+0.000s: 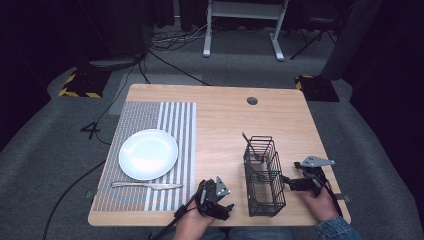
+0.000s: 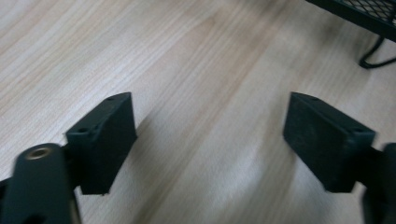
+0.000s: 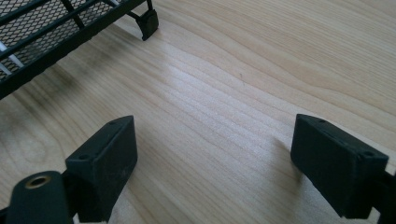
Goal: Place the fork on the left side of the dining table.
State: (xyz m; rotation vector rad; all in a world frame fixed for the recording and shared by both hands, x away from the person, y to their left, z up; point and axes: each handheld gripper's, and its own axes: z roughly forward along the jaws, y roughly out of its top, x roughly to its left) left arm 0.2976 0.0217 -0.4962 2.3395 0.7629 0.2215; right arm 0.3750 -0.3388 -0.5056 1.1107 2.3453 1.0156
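Left gripper: jaws stood wide apart, nothing between them, bare wood below. Right gripper: jaws likewise spread wide, empty, over bare wood. Black wire basket stood upright between the two, utensils inside; at the left gripper's 3 o'clock, the right's 9 o'clock. Wooden table; striped placemat at 9 o'clock bore a white plate and knife. Grey carpet, dark room.

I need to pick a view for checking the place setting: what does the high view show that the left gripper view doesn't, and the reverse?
High view: the white plate on the striped placemat, a knife below it, and the right gripper. Left gripper view: the left gripper close up, jaws wide apart with nothing between them. Both: the wooden table and the black wire caddy.
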